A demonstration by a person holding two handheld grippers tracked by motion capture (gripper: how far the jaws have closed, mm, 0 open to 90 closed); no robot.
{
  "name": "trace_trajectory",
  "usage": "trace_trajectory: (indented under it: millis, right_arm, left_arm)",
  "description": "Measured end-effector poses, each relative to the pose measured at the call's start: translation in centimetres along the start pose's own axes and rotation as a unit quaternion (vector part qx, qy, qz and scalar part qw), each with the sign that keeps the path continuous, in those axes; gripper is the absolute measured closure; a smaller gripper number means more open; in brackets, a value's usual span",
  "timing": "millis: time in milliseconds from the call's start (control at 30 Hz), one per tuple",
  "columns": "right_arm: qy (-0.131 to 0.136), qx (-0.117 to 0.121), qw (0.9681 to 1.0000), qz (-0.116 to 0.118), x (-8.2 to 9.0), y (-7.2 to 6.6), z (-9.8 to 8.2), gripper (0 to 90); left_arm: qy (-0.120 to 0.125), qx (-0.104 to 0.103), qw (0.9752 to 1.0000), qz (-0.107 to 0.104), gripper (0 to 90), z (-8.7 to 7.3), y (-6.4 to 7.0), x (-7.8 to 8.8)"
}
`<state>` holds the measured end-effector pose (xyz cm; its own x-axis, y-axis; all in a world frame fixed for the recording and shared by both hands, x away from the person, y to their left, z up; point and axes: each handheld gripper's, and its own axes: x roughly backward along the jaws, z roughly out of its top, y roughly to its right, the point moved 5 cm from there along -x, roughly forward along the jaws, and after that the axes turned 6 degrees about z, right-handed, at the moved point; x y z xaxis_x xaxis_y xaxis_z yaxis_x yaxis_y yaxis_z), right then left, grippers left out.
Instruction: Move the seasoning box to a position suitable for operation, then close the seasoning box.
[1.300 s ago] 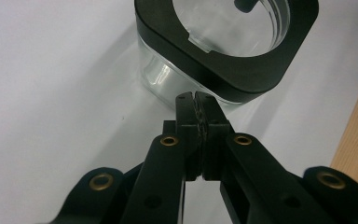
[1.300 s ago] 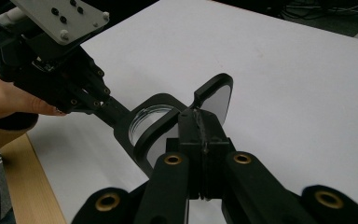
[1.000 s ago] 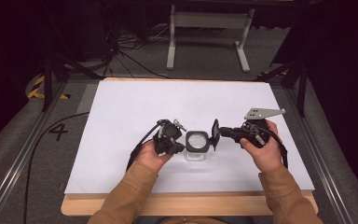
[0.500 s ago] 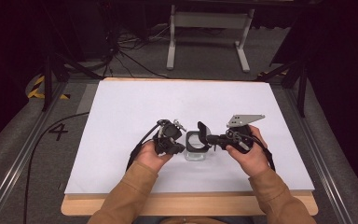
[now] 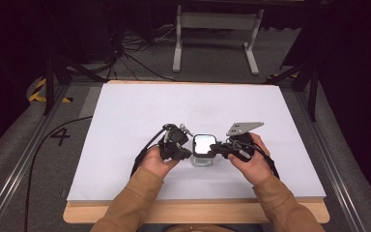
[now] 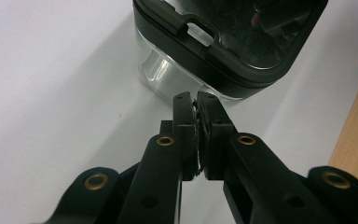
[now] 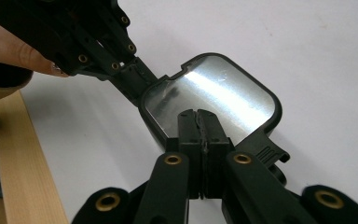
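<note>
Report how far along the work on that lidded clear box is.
Done: the black-rimmed shiny lid lies flat on the clear plastic box. In hand: the shut right claw is over the lid's edge; the left claw, jaws just opened a crack with nothing between, points at the box's side. Left: whether the lid is latched can't be told.
</note>
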<state>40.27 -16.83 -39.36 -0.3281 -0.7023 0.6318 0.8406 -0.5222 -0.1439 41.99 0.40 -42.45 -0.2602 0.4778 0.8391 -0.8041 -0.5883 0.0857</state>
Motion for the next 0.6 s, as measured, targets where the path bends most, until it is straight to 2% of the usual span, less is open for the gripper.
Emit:
trace_trajectory:
  millis: [100, 333, 433, 467, 600]
  right_arm:
    - [0.008, 0.001, 1.0000, -0.002, 0.6, -0.1, 0.2, 90.0]
    - [0.032, -0.017, 0.9991, -0.022, 3.2, 0.8, -0.1, 90.0]
    - [0.029, -0.022, 0.9989, -0.029, 3.9, 1.1, -0.5, 90.0]
    - [0.026, -0.022, 0.9990, -0.030, 4.1, 1.3, -0.6, 90.0]
    - [0.009, -0.023, 0.9993, -0.028, 4.7, 1.8, -1.3, 90.0]
  left_arm:
    - [0.005, -0.001, 1.0000, 0.004, 85.1, 0.1, -0.2, 0.8]
    - [0.055, 0.006, 0.9984, 0.012, 84.5, 0.9, -1.4, 4.3]
    - [0.073, 0.017, 0.9971, 0.015, 83.8, 0.9, -1.9, 5.5]
    - [0.078, 0.015, 0.9967, 0.018, 83.6, 0.9, -2.2, 6.0]
    - [0.106, 0.031, 0.9936, 0.025, 82.3, 0.7, -3.3, 7.8]
